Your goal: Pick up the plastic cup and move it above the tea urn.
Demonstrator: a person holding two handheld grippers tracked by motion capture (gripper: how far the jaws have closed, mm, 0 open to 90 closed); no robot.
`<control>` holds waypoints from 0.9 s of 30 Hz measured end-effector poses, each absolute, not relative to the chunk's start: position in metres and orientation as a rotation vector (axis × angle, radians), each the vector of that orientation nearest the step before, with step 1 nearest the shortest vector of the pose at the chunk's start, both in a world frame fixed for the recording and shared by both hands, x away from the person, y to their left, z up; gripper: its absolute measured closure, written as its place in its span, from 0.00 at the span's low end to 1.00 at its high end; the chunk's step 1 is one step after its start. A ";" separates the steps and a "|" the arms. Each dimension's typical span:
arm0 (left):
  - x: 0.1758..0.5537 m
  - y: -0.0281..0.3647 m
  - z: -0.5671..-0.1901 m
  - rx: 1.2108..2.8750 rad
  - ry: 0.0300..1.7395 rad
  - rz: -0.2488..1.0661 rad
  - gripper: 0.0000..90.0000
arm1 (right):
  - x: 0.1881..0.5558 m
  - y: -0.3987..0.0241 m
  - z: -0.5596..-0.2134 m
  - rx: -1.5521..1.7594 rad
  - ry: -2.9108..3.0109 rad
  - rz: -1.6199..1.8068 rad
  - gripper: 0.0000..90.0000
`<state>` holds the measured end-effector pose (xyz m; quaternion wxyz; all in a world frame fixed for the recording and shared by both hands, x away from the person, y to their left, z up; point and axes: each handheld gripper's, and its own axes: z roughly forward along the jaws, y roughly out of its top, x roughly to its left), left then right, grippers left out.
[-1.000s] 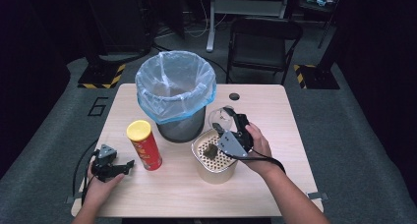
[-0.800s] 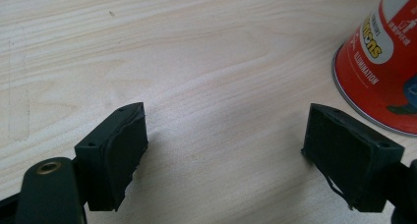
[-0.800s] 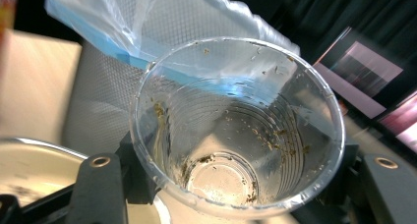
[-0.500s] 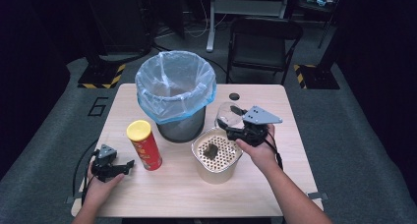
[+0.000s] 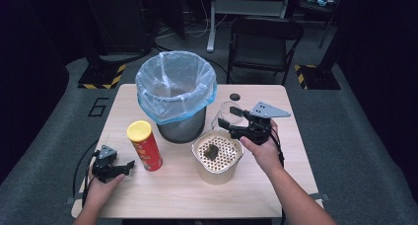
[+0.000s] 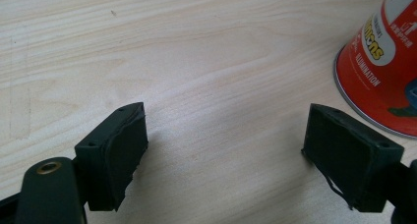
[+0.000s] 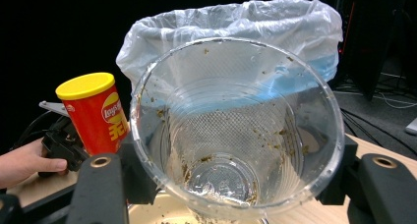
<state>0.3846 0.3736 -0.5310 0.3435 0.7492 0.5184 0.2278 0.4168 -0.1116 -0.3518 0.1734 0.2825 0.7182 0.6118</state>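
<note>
- My right gripper [image 5: 227, 120] sits right of centre in the high view, jaws clamped on a clear plastic cup [image 5: 224, 115]. In the right gripper view the cup [image 7: 236, 130] takes up the centre of the frame, its mouth facing the camera, one black jaw at each side of its rim.
- Brown residue specks the cup's inner wall and base.
- The cup is held tilted above the upper right rim of the strainer [image 5: 217, 156], just right of the bin.
- The strainer stands at lower centre of the high view, a dark lump [image 5: 212, 150] lying on its perforated floor.
- The bin [image 5: 176, 94], lined with a pale blue bag, stands at upper centre of the table [image 5: 276, 185]; in the right gripper view it rises behind the cup.
- My left gripper [image 5: 121, 168] rests on the table at lower left of the high view, jaws wide apart with bare wood between them in the left gripper view.
- A red can [image 5: 144, 146] with a yellow lid stands upright just right of my left gripper; its base shows at the upper right of the left gripper view [image 6: 381, 71].
</note>
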 end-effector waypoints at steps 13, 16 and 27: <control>0.385 0.374 -0.530 1.970 1.336 0.577 0.15 | 0.412 -0.100 -0.288 0.781 2.044 1.698 0.37; 0.385 0.374 -0.530 1.969 1.335 0.576 0.15 | 0.413 -0.096 -0.275 0.758 2.038 1.707 0.37; 0.385 0.373 -0.531 1.966 1.326 0.584 0.14 | 0.435 -0.054 -0.206 0.666 2.022 1.696 0.36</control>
